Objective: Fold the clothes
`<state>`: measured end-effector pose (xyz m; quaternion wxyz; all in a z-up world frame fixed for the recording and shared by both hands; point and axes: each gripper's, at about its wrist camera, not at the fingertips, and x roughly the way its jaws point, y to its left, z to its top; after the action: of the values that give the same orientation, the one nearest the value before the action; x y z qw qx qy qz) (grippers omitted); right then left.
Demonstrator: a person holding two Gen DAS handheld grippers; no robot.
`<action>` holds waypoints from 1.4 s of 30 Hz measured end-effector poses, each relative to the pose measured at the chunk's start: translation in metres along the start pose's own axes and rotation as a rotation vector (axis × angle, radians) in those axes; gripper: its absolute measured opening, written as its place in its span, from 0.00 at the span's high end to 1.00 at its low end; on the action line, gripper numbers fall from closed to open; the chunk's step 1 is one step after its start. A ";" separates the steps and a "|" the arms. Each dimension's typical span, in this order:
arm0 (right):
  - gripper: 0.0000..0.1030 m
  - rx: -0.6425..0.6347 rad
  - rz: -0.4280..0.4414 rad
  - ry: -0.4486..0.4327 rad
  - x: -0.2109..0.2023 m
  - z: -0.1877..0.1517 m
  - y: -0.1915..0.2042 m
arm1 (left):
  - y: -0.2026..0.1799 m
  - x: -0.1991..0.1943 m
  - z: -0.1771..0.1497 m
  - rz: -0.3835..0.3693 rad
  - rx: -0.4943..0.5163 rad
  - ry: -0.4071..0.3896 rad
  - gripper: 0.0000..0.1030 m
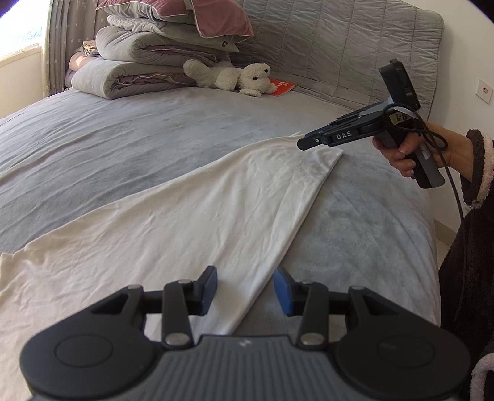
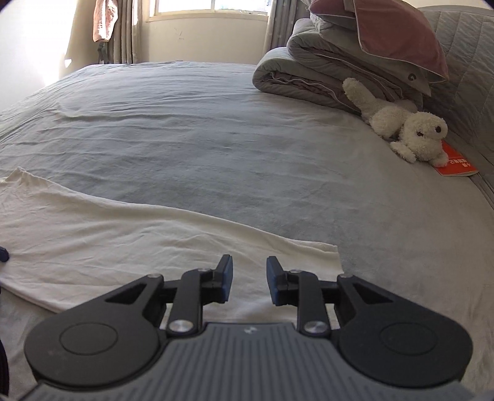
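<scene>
A white garment lies flat on the grey bed, folded along a diagonal edge. My left gripper hovers open over its near edge, blue pads apart, nothing between them. In the left wrist view my right gripper is held by a hand just above the garment's far corner. In the right wrist view the right gripper stands open above the white garment, close to its corner, with no cloth between the pads.
Folded grey quilts and a pink pillow are stacked at the headboard. A white plush toy lies on a red booklet. A dark sleeve is at the right. Bare grey sheet stretches toward the window.
</scene>
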<state>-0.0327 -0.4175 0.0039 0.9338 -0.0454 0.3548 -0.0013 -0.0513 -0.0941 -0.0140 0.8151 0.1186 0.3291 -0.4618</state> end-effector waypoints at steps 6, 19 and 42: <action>0.64 0.111 -0.109 0.012 0.026 0.004 -0.034 | 0.000 -0.002 -0.002 -0.014 0.022 0.014 0.58; 0.58 0.050 -0.043 -0.040 0.013 0.019 0.012 | 0.081 -0.056 0.000 0.316 -0.102 -0.056 0.46; 0.58 -0.151 0.531 -0.059 0.041 0.094 0.248 | 0.166 -0.138 -0.064 0.562 -0.367 -0.119 0.62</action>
<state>0.0530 -0.1644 0.0249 0.9054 -0.0201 0.3260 0.2713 0.0102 0.1214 0.0086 0.9361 0.0288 0.3128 -0.1583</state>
